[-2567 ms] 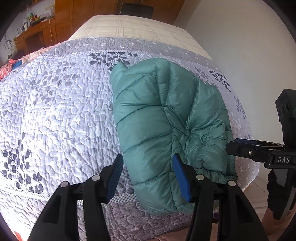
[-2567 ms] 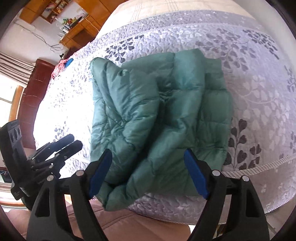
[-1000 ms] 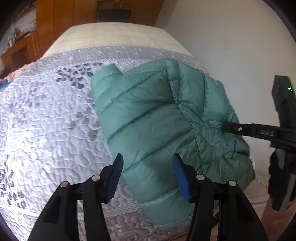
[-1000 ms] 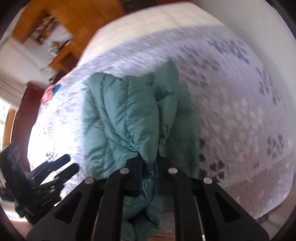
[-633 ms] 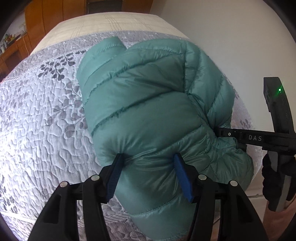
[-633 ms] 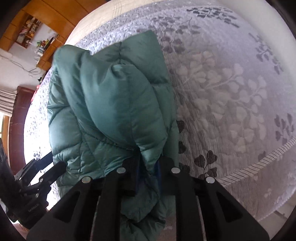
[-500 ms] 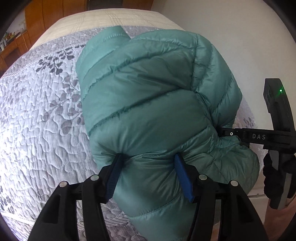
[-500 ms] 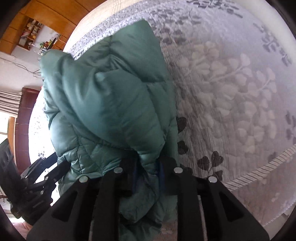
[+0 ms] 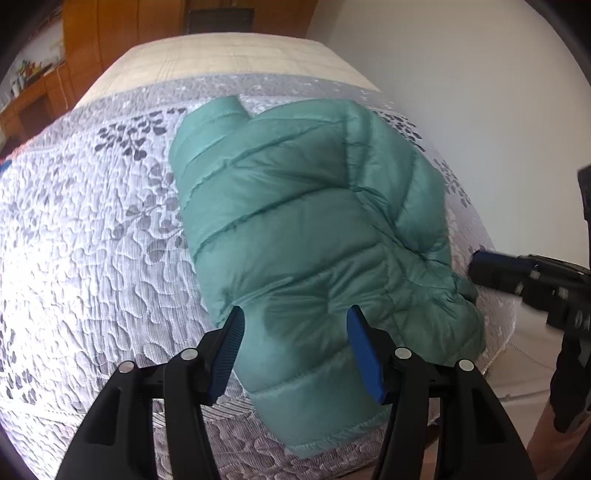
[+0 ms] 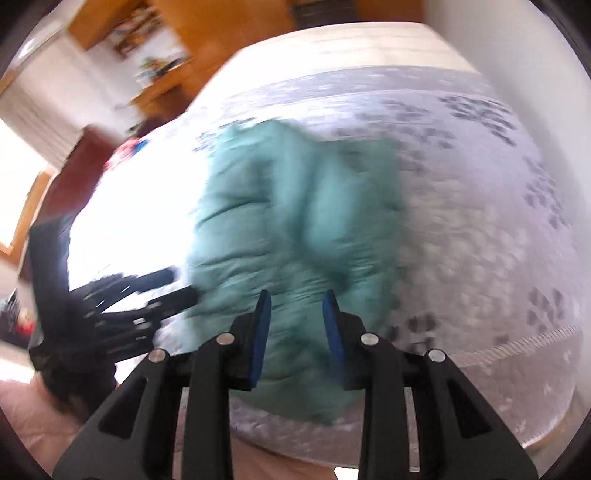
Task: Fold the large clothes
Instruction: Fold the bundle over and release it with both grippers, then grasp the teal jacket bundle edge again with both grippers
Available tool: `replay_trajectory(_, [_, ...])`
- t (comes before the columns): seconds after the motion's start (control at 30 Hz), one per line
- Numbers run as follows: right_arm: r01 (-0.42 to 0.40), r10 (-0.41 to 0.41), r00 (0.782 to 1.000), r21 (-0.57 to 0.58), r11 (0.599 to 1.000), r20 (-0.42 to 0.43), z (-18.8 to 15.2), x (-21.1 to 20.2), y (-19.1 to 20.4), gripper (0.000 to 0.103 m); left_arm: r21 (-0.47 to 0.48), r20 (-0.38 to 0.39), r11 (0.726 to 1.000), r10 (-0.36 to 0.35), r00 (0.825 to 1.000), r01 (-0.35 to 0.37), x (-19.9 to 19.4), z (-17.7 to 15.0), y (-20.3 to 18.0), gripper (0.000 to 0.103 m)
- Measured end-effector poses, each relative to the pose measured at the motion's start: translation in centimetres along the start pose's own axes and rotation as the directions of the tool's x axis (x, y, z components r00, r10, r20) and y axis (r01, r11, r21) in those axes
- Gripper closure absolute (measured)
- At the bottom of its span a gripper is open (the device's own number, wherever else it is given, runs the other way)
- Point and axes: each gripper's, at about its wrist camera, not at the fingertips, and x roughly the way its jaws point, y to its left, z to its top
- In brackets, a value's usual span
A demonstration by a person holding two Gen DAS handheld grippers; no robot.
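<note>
Jacket (image 9: 310, 236) is lying bundled on the bed (image 9: 92, 240) near its front edge, hem overhanging. In the left wrist view, the left hand-held gripper (image 9: 295, 325) is hovering spread over the lower panel, gripping nothing; lower it squarely before pinching. In the blurred right wrist view, the right hand-held gripper (image 10: 297, 314) is standing parted over the jacket (image 10: 291, 229), holding nothing; steady it first

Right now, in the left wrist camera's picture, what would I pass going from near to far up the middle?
Left gripper with its blue fingers → green puffer jacket → grey patterned bedspread → cream mattress → wooden cabinets.
</note>
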Motion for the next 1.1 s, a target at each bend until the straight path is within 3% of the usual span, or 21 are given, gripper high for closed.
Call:
replay_trajectory(0.27, [0.111, -0.108, 0.989, 0.031, 0.993, -0.103, -2.3, 3.5, -2.3, 0.079, 0.05, -0.047, 0.999, -0.003, 0.999, 0.005, 0.4, -1.3, -1.6, 0.045])
replay_trajectory(0.53, [0.114, -0.096, 0.983, 0.108, 0.988, -0.159, -3.9, 6.2, -4.5, 0.079, 0.075, -0.082, 0.997, 0.009, 0.997, -0.003, 2.4, -1.8, -1.9, 0.043])
replay_trajectory(0.9, [0.139, -0.118, 0.976, 0.106, 0.985, -0.185, -3.6, 9.1, -4.7, 0.079, 0.058, -0.113, 0.998, -0.001, 0.994, 0.007, 4.4, -2.1, -0.7, 0.043])
replay_trajectory(1.1, [0.186, -0.178, 0.972, 0.038, 0.982, -0.151, -3.2, 6.6, -2.7, 0.078, 0.005, -0.086, 0.999, -0.038, 0.996, 0.039, 2.2, -1.1, 1.1, 0.045])
